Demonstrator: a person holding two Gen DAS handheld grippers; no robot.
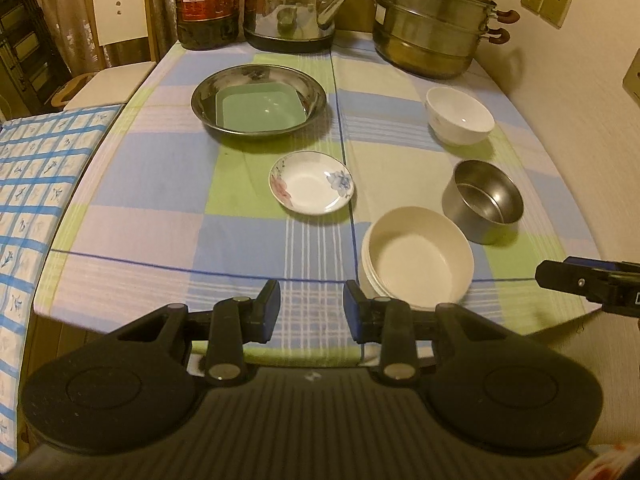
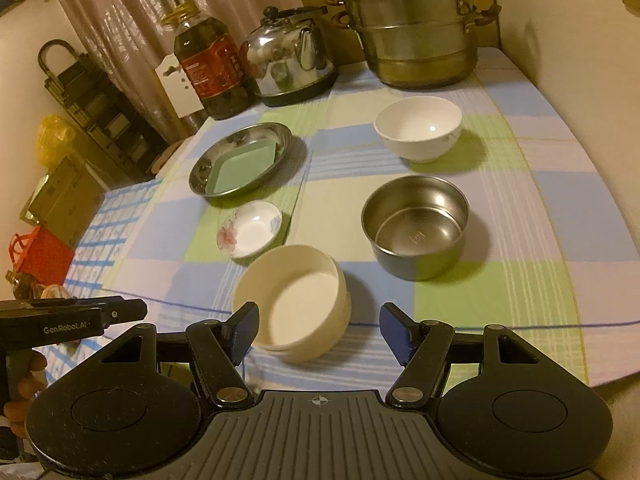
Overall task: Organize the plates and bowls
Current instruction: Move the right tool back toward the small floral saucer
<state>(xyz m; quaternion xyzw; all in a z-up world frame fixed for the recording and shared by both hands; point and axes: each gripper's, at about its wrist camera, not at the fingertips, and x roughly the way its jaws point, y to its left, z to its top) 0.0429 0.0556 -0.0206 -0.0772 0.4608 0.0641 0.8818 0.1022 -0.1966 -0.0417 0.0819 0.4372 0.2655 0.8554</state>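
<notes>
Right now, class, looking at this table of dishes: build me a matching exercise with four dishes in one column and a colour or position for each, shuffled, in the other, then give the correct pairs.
Column A
1. green square plate
2. flowered saucer
3. cream bowl
4. steel bowl

Column B
a. nearest the grippers
b. lying inside the steel basin
c. shiny metal, empty, beside the cream bowl
d. white with pink and blue flowers

Pairs: 1-b, 2-d, 3-a, 4-c

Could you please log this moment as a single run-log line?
left hand-held gripper: open, empty | right hand-held gripper: open, empty, before cream bowl | green plate: inside steel dish
</notes>
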